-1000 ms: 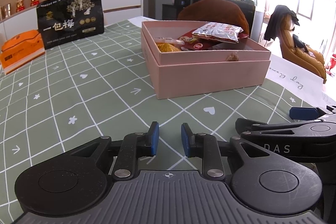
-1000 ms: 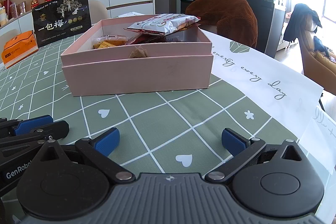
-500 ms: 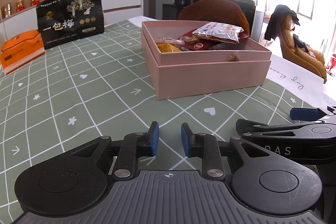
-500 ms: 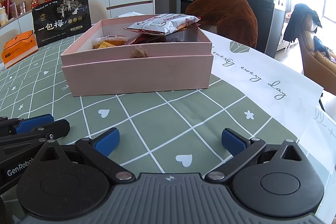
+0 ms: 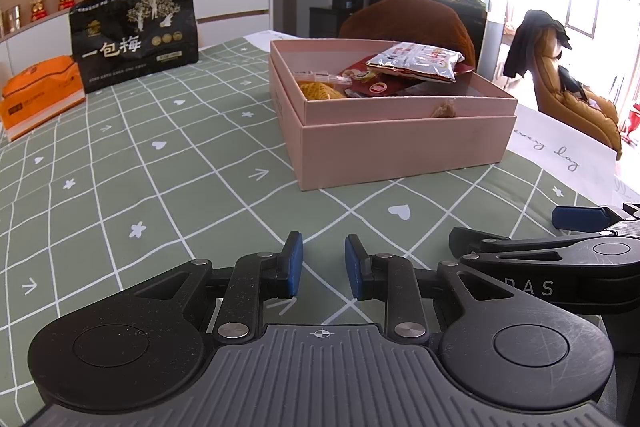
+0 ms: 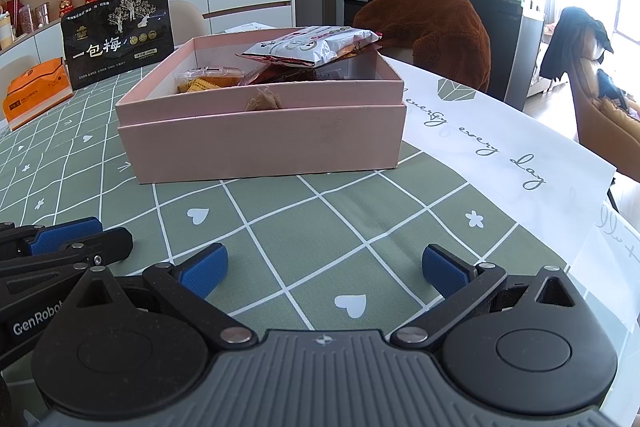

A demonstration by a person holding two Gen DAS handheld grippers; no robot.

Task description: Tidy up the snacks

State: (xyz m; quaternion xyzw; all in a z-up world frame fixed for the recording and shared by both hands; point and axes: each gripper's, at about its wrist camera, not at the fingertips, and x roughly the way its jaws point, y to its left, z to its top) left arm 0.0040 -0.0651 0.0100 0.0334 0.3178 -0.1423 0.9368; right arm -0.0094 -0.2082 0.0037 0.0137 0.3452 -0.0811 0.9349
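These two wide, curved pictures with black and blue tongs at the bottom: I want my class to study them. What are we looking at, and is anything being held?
No robot arm here: a person holds one hand tool in each hand, each with a camera looking forward along its two fingers. One picture is from the left tongs, the other from the right tongs; each also glimpses its neighbour at the edge.

On the green checked tablecloth stands an open pink box with snack packets inside, a silver packet on top. Farther back stand a black pouch and an orange box.

Nothing is held. The left tongs stand nearly closed with only a narrow empty gap; the right tongs are wide open.
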